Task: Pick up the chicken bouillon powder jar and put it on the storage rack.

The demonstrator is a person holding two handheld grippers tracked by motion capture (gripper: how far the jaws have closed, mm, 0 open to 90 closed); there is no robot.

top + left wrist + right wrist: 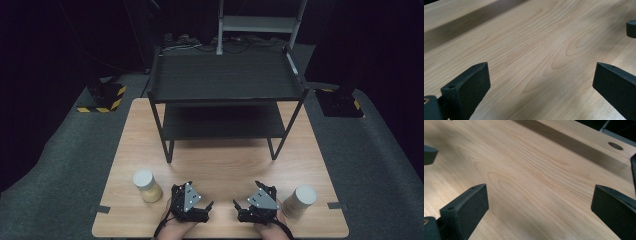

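Two white-lidded cylindrical jars stand on the light wooden table [220,165]: one [147,185] just left of the left gripper [205,206], one [299,201] just right of the right gripper [239,205]. Both grippers' jaws gape wide, holding nothing, near table's front edge.

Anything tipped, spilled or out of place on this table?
Nothing stands out. Both jars stand upright on the table, the shelf rack sits square, and both grippers are open and hold nothing.

Lab recording booth

A pale wooden table [220,165] stands on grey carpet [65,155] among black curtains, bearing a black 2-tier shelf [225,95]; hazard-striped stand bases [102,97], loose cables [200,46] and tape marks [101,208] suggest a test setup.
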